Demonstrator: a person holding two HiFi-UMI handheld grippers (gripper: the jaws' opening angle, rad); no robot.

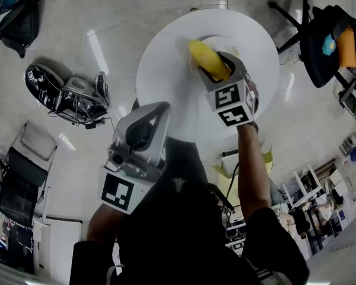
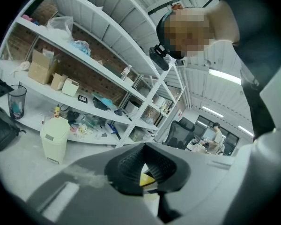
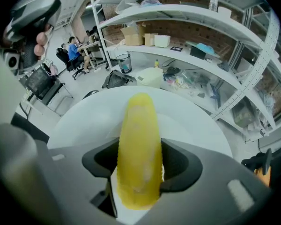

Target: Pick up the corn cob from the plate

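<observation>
The right gripper (image 3: pixel 140 164) pinches the yellow corn cob (image 3: pixel 138 125) between its pads, pointing steeply down over the plate (image 1: pixel 232 44) on the far part of the round white table (image 1: pixel 166 76). The left gripper (image 1: pixel 146 130) hangs nearer, by the table's near-left edge, its jaws pressed together on nothing.

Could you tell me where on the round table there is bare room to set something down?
Bare: the table's left part, between the plate and the left rim, and the strip between the right gripper and the right rim. Crowded: around the plate, where the right gripper's jaws clasp the corn cob.
</observation>
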